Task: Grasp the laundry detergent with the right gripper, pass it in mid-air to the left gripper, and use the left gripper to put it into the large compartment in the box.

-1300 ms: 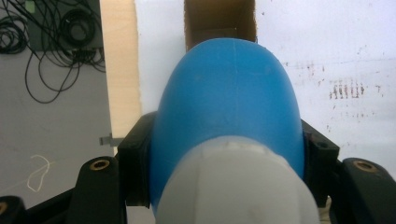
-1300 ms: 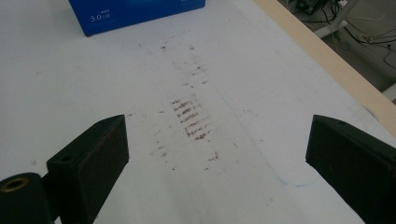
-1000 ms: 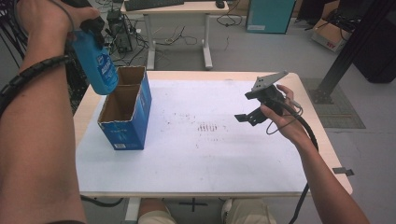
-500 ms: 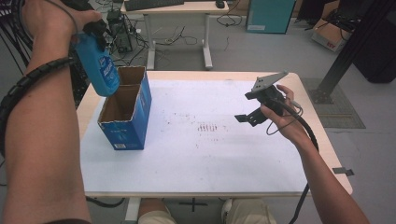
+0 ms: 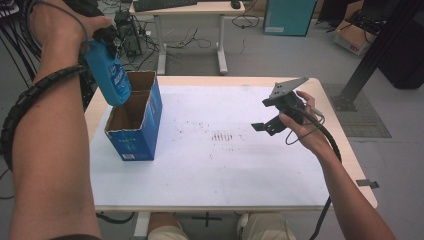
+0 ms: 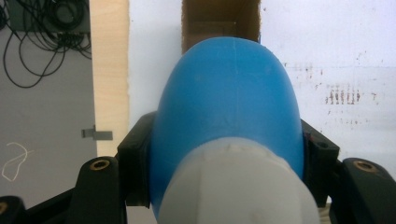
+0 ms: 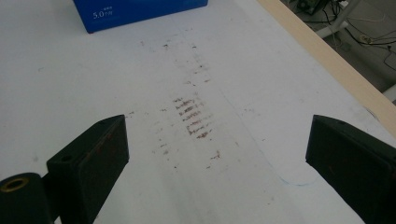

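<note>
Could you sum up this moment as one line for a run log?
left gripper: shut on blue bottle, held above open box | right gripper: open, empty, above table | bottle not yet in box

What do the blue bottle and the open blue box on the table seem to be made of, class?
Blue bottle: probably plastic, smooth with a soft sheen; a faint moulding seam runs down its body in the left gripper view, and its cap end looks whitish.
Open box: cardboard, going by the raw brown inner walls and flaps; the outside is printed blue with white lettering, finish fairly matte.
</note>
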{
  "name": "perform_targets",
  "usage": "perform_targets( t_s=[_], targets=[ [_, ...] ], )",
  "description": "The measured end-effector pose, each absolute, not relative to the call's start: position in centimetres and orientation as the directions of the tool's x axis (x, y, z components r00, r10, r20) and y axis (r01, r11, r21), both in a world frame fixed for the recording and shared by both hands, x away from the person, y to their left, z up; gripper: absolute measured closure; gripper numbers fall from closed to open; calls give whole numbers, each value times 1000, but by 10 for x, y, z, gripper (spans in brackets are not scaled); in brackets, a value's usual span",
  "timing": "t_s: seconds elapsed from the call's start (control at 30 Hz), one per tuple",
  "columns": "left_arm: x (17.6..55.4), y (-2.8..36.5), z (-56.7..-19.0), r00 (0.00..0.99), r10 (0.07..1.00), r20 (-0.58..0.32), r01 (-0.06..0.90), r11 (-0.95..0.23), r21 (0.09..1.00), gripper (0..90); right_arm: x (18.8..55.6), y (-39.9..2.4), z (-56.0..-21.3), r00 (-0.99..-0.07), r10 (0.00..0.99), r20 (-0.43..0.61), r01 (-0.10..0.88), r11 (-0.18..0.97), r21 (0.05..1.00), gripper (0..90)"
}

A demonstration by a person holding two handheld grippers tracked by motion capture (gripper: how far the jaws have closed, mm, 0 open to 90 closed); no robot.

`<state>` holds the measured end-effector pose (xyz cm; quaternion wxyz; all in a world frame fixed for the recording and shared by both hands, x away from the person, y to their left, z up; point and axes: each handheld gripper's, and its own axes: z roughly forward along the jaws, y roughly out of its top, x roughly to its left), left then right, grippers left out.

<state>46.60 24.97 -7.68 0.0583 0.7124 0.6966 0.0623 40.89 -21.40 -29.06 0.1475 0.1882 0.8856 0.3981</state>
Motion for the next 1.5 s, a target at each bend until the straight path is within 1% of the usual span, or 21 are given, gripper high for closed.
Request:
perform_targets(
  t_s=[0.3,0.5,0.6,0.77,0.9,0.93,0.97,1.17,1.2,1.5],
  targets=[
    [466,250,-92,23,1000,-11,987,-21,160,370,408,-214,-294,-889,443,-113,212,618,757,60],
    [467,251,-103,30,1000,-8,989,-29,146,370,408,-214,-294,-886,448,-116,215,621,753,60],
    [467,250,-108,16,1000,-21,989,-13,146,370,408,-213,-295,-886,449,-115,216,620,754,60],
    [467,251,-117,32,999,-21,990,-29,142,371,407,-212,-295,-888,445,-116,214,624,752,60],
    [466,251,-126,17,999,-32,990,-12,137,371,407,-210,-296,-890,442,-114,214,626,750,60],
    [466,253,-128,30,999,-27,991,-26,135,370,407,-210,-296,-888,445,-114,218,626,749,60],
    [466,252,-131,16,999,-36,991,-11,133,370,407,-211,-297,-889,443,-116,215,627,749,60],
    [465,252,-145,33,999,-34,990,-28,135,370,407,-210,-298,-887,447,-117,218,627,748,60],
    [464,251,-148,19,999,-42,990,-13,138,370,407,-210,-298,-889,443,-116,217,630,746,60],
    [467,245,-171,34,999,-41,993,-29,117,370,406,-209,-301,-888,446,-114,221,631,744,60]
  ],
)
